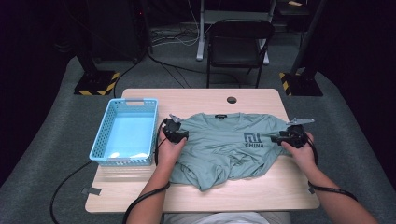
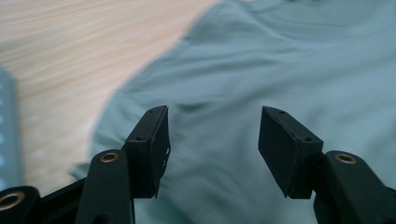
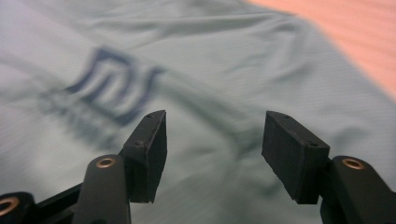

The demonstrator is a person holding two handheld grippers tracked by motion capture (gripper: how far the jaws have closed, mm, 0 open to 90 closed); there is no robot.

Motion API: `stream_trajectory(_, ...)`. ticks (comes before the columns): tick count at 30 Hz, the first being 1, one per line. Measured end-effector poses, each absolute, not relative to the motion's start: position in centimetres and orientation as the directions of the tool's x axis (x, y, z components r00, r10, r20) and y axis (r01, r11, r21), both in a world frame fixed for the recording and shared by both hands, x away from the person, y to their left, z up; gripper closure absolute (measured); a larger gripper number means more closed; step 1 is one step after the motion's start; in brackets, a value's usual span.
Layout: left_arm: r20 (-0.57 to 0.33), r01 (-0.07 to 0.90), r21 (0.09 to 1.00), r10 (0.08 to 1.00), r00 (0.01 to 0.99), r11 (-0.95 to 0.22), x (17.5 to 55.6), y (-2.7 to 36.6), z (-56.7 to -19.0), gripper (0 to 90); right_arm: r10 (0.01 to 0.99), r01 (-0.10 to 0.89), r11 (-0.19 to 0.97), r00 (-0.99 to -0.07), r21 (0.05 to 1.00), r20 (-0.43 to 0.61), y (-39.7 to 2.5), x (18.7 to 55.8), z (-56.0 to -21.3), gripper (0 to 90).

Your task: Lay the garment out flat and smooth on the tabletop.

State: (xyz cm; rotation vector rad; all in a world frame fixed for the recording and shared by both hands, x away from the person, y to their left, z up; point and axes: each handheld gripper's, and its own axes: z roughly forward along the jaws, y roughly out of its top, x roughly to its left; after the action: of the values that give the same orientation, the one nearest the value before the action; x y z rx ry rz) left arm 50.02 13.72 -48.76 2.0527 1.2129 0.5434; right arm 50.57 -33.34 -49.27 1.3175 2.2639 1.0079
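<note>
Grey carpet surrounds a pale wooden table [image 1: 140, 196], where a blue basket [image 1: 125, 133] sits left of a green shirt [image 1: 219, 144] spread crumpled across the middle. Over the shirt's left sleeve, the left gripper [image 2: 212, 133] hangs with jaws apart, holding nothing; closing too shallow could pinch one layer only. At the right sleeve, the right gripper [image 3: 212, 135] gapes likewise, and uneven pulls could bunch the cloth.

A grey-green T-shirt [image 1: 219, 142] is spread face up on the table [image 1: 261, 196], collar toward the far edge. A dark blue logo with the word "CHINA" [image 1: 253, 140] is printed on its chest. The lower hem is bunched and wrinkled near the front edge.
</note>
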Motion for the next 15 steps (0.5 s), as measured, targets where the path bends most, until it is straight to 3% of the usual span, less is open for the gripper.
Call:
stream_trajectory(6, 0.013, 0.576, 0.695, 0.809, 0.587, -0.429, 46.7, 12.8, -49.5, 42.3, 0.74, 0.558, 0.504, -0.673, 0.659, 0.004, -29.8, 46.2, -50.2, 38.4)
stream_trajectory(9, 0.037, 0.584, 0.672, 0.808, 0.588, -0.456, 46.0, 13.3, -50.4, 42.3, 0.722, 0.53, 0.547, -0.69, 0.648, -0.045, -29.5, 45.4, -50.6, 38.6)
stream_trajectory(15, 0.053, 0.569, 0.693, 0.819, 0.571, -0.442, 46.5, 13.9, -51.3, 42.6, 0.754, 0.559, 0.5, -0.657, 0.661, -0.014, -31.2, 46.3, -50.9, 39.1)
